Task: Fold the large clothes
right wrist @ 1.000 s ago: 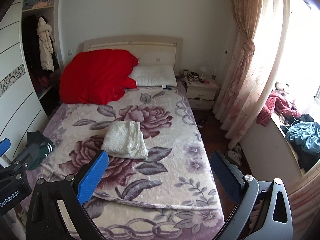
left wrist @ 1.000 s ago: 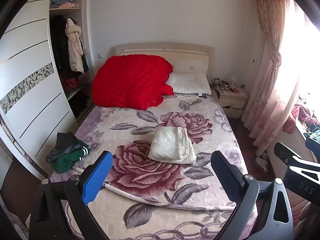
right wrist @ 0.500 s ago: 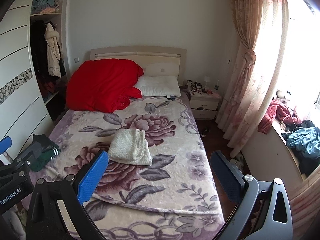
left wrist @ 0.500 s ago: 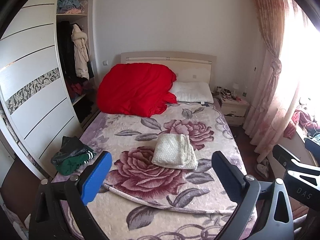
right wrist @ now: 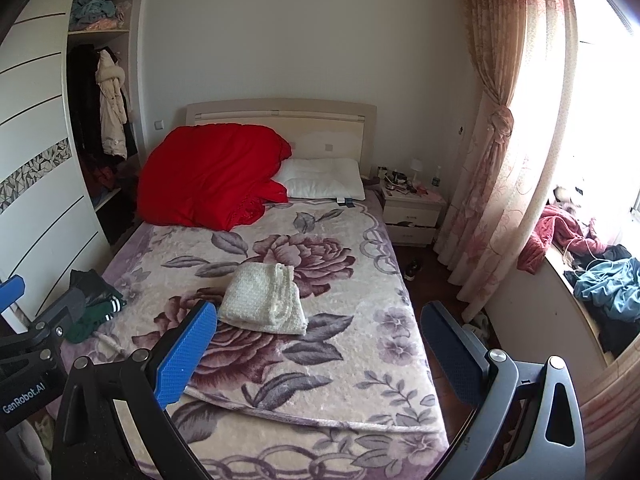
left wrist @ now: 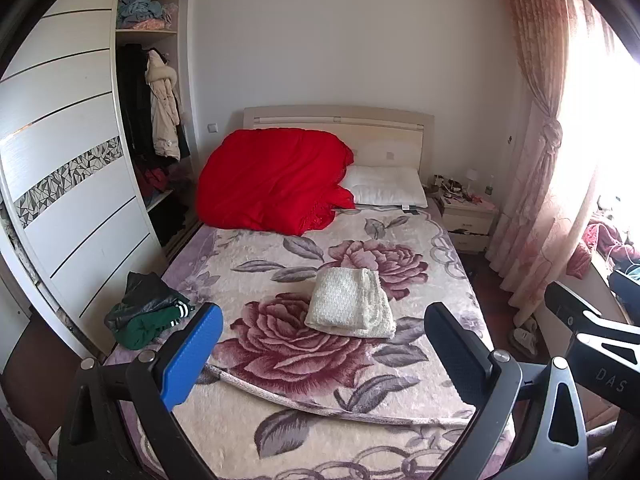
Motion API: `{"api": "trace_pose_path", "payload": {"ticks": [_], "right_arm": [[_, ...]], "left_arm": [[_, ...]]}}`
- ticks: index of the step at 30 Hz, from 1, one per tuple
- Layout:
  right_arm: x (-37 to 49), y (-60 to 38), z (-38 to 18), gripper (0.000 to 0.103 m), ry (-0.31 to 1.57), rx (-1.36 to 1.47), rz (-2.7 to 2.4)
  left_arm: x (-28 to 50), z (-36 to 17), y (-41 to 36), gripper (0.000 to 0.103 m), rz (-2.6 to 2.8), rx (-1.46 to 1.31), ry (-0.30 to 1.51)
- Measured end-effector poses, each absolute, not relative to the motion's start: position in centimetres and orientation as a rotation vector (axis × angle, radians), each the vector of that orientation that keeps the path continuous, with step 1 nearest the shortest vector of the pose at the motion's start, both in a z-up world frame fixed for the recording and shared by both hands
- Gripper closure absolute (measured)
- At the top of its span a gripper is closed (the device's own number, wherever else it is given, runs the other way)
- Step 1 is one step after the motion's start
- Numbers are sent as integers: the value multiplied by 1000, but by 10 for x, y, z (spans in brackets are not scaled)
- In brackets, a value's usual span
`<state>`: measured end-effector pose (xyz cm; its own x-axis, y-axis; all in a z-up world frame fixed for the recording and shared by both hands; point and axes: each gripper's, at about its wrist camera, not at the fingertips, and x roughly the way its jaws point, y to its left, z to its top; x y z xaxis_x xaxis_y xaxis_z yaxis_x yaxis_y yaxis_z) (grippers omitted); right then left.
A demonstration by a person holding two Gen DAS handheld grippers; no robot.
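A bed [left wrist: 452, 268] under a floral blanket [left wrist: 280, 360] fills both views, with a wardrobe [left wrist: 80, 184] along its left. A red quilt [left wrist: 272, 184] is heaped at the headboard beside a white pillow [left wrist: 386, 192]. The folded cream garment [left wrist: 350, 304] lies mid-bed, long axis toward the headboard. A dark-and-green clothes pile [left wrist: 144, 312] sits at the bed's left edge. The left gripper [left wrist: 320, 360], marked "GenRobot.AI", and the right gripper [right wrist: 316, 352], marked "DAS", hover over the foot, jaws wide apart, empty.

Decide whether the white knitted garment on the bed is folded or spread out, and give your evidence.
Folded. The white garment lies as a compact rectangle on the floral blanket, with stacked layer edges showing along its right side.
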<state>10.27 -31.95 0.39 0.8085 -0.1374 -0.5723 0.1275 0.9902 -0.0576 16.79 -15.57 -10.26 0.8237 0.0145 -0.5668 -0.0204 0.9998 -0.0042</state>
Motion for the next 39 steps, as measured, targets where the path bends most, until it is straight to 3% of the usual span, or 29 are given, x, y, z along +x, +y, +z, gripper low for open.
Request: {"api": "trace_pose_path", "payload": {"ticks": [39], "right_arm": [[118, -311, 4, 0, 616, -15, -109]], "left_arm": [[168, -99, -150, 0, 21, -8, 599]]}}
